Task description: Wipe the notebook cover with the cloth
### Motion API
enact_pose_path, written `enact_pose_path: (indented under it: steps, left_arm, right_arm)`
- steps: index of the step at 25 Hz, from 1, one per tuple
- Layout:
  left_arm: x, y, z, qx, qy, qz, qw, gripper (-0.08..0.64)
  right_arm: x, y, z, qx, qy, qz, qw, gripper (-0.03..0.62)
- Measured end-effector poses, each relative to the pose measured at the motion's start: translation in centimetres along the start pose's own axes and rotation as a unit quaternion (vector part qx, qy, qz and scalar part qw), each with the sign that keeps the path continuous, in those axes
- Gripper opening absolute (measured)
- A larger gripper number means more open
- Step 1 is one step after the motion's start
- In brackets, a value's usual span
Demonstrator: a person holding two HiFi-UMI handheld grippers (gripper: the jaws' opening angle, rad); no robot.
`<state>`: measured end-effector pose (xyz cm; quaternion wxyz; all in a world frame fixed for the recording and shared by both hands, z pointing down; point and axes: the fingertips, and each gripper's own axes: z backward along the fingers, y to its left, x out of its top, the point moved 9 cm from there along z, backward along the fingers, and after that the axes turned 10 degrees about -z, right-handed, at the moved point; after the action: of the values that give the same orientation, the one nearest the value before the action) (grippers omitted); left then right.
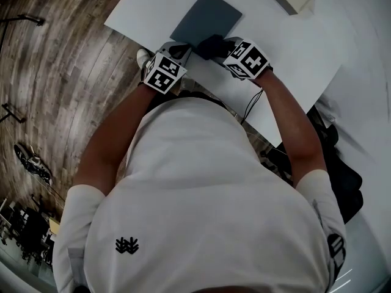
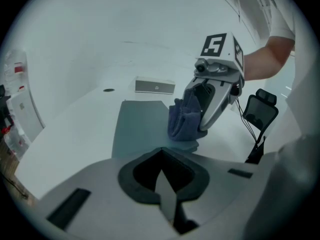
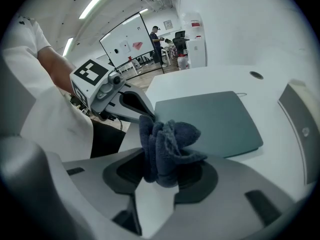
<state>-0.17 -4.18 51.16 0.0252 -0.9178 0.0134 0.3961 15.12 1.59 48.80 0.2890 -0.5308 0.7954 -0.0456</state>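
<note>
The notebook (image 3: 210, 121) lies flat and closed on the white table (image 1: 293, 47), close to the table's near edge and toward its left corner. Its cover is a plain grey-blue and looks smooth.

The right gripper (image 1: 225, 43) has its fingers (image 2: 220, 99) closed on the cloth (image 3: 167, 149), a dark blue, fluffy piece bunched into a lump that stands out past the tips. The lump is at the near edge of the notebook and seems to touch the cover there.

The left gripper (image 1: 181, 51) is just beside it, at the near left corner of the notebook. Its fingers are together and I see nothing between them. Whether the tips press on the cover or only rest next to it, I cannot tell.

I judge the notebook to be thin and light, with a rather stiff cover. On this smooth table it will probably slide when the cloth is pushed over it, so it should be held down at the near corner, away from the wiping path. The cloth is soft and folds easily. It is best pinched in the middle of the bunch, as now, so that a thick pad meets the cover.
</note>
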Motion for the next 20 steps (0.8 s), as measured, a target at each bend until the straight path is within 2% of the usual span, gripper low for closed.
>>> enact_pose_path:
  steps: [6, 20]
  left_arm:
    - [0.0, 0.1, 0.1, -0.005, -0.001, -0.001, 1.0000, 0.006]
    - [0.1, 0.2, -0.1, -0.009, 0.000, -0.003, 1.0000, 0.006]
  right_arm:
    - [1.1, -3.9, 1.2, -0.016, 0.012, -0.007, 1.000, 0.160]
    - [3.0, -12.8, 4.5, -0.099, 0.011, -0.044, 0.994, 0.160]
